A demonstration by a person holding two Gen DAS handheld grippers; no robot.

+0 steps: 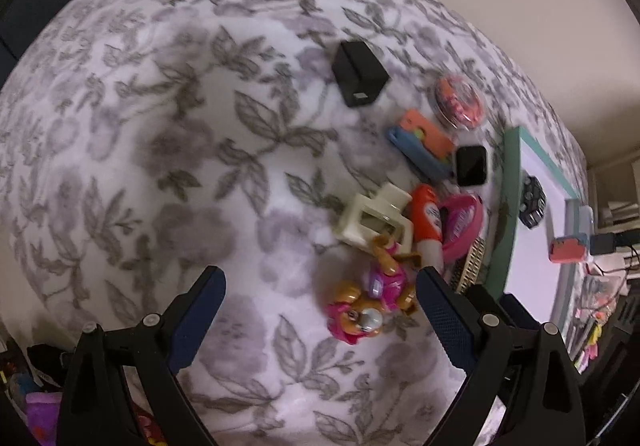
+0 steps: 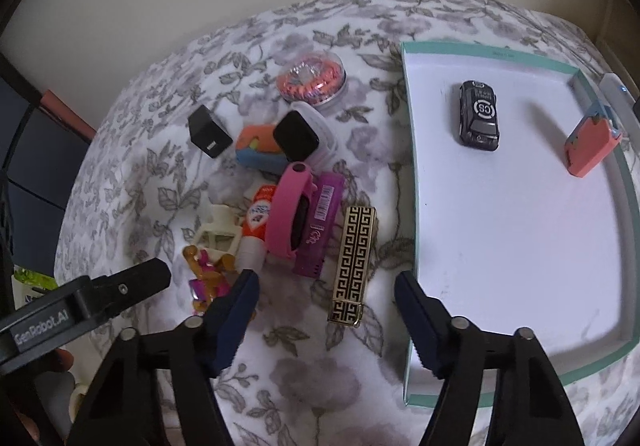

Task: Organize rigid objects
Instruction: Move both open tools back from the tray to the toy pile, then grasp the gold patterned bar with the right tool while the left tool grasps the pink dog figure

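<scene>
Left gripper [image 1: 320,286]: jaws wide apart, nothing clamped, tips over the pink-and-tan toy pup [image 1: 374,296] on the floral blanket [image 1: 160,166]. Right gripper [image 2: 326,292]: jaws apart, nothing gripped; the gold-and-black patterned bar [image 2: 354,262] lies between the tips, no contact visible.

Pile just beyond the tips: cream hair claw clip [image 1: 374,224], glue stick [image 2: 256,222], pink band [image 2: 290,214] touching a purple comb [image 2: 320,224], orange-and-blue case [image 1: 424,144], black-screened watch [image 2: 297,137], black charger block [image 1: 360,74], round clear container with orange contents [image 2: 312,80].

Right wrist view only: full teal-rimmed white tray [image 2: 412,150] right of the pile, with black toy car [image 2: 479,114] and coral block [image 2: 592,144] inside, well apart; the comb, the bar's full length, and the left gripper's body at left edge. In the left wrist view the tray is edge-on and the bar barely peeks past the right finger.

Left wrist view only: whole pup, and the wide bare blanket left of the pile.
</scene>
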